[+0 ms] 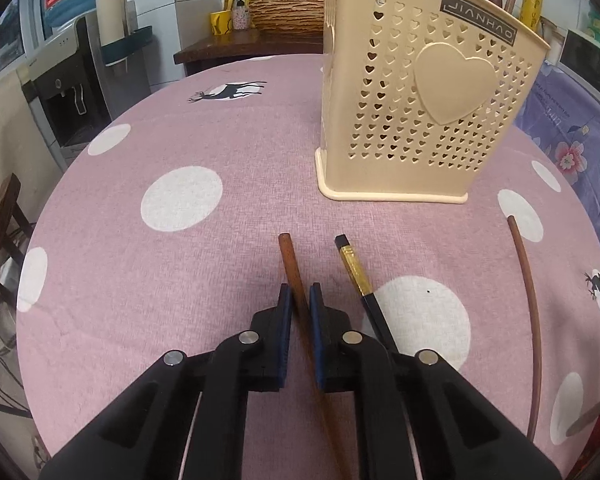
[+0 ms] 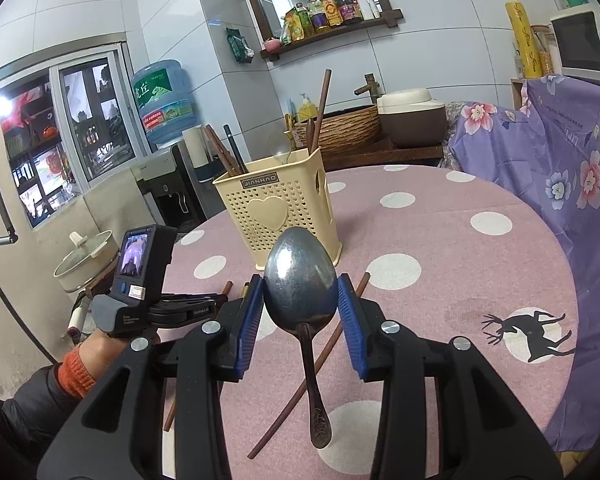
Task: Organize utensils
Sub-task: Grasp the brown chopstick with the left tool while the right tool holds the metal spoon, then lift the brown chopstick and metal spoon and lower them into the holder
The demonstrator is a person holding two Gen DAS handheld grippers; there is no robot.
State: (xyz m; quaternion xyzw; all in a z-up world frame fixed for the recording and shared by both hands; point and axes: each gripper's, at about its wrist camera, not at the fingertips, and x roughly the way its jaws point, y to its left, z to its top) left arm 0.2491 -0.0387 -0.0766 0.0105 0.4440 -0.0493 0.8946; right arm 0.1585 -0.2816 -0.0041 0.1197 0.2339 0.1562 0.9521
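Observation:
A cream perforated utensil holder (image 1: 424,92) with a heart stands on the pink dotted table; it also shows in the right wrist view (image 2: 280,208) with several utensils standing in it. My left gripper (image 1: 300,294) has its jaws closed against a brown wooden chopstick (image 1: 290,258) lying on the cloth. A black chopstick with a gold band (image 1: 356,270) lies just to its right, and a thin brown chopstick (image 1: 528,292) lies farther right. My right gripper (image 2: 300,292) is shut on the bowl of a metal spoon (image 2: 300,280), held above the table with its handle hanging down.
The round table (image 2: 460,264) has a purple floral cloth (image 2: 560,184) draped at its right. A water dispenser (image 2: 164,188) and a pot (image 2: 86,254) stand off the table's left. The left gripper's body (image 2: 140,280) sits low at the left.

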